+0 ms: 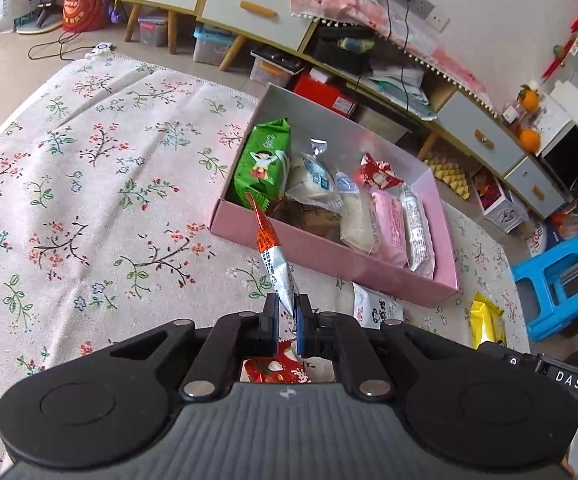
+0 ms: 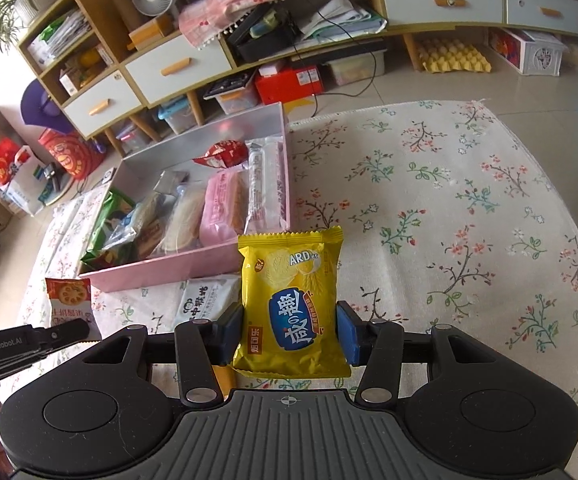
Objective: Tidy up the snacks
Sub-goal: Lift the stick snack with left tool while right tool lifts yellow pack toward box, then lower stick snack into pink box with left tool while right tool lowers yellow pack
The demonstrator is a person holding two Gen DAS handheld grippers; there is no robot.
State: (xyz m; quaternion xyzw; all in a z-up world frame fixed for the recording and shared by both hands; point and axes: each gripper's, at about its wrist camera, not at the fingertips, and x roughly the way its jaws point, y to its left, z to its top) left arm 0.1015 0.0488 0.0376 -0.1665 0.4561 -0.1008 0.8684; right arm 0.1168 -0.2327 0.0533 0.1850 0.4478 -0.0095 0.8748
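Observation:
My left gripper (image 1: 288, 316) is shut on an orange-and-white snack packet (image 1: 274, 254), held edge-on above the cloth just in front of the pink box (image 1: 313, 254). The same packet shows in the right wrist view (image 2: 69, 300), with the left gripper at the lower left. My right gripper (image 2: 289, 332) is shut on a yellow cracker packet (image 2: 291, 300), held upright near the box's front right corner (image 2: 193, 268). The box holds a green packet (image 1: 265, 164), pale wrapped cakes (image 1: 317, 182), a pink packet (image 1: 391, 228) and a red candy pack (image 1: 377, 174).
A white snack packet (image 2: 205, 296) lies on the floral cloth (image 1: 89, 200) in front of the box. Another red wrapper (image 1: 277, 370) lies under my left gripper. A blue stool (image 1: 565, 284) stands at the right. Cabinets and storage bins (image 2: 229, 96) line the floor behind.

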